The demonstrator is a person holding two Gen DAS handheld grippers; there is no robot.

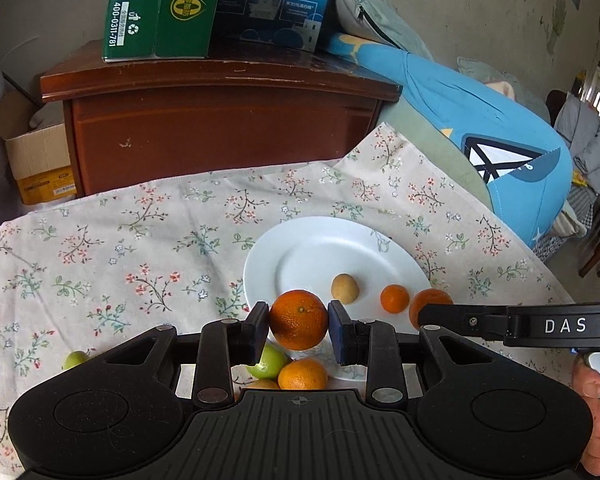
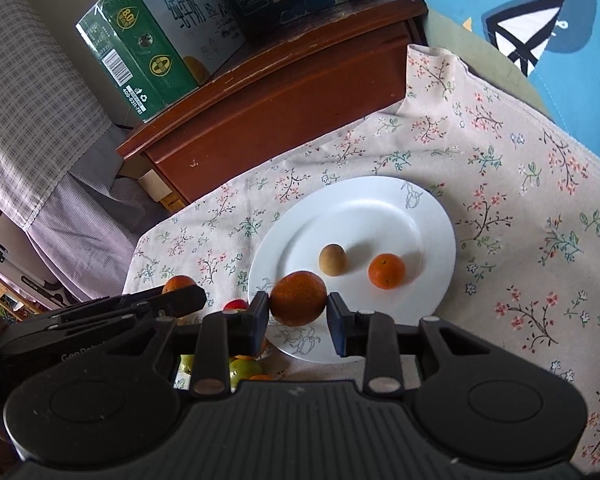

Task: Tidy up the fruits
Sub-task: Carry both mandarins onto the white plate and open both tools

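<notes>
Left wrist view: a floral cloth [image 1: 148,240] covers the surface, with a white plate [image 1: 320,248] at its centre. The left gripper [image 1: 299,326] is clamped on a large orange [image 1: 299,319] above the plate's 6 o'clock rim. The right gripper [image 2: 299,312] is clamped on a darker orange [image 2: 298,298] over the plate's 7 o'clock rim. A small tangerine [image 2: 386,271] and a brown fruit [image 2: 332,259] lie on the plate.

Left gripper [image 1: 299,326]: black ribbed housing, silver pivot screws, dark blue finger pads [image 1: 342,334]. Right gripper [image 2: 299,312] identical; side lettered "DAS" in white.
</notes>
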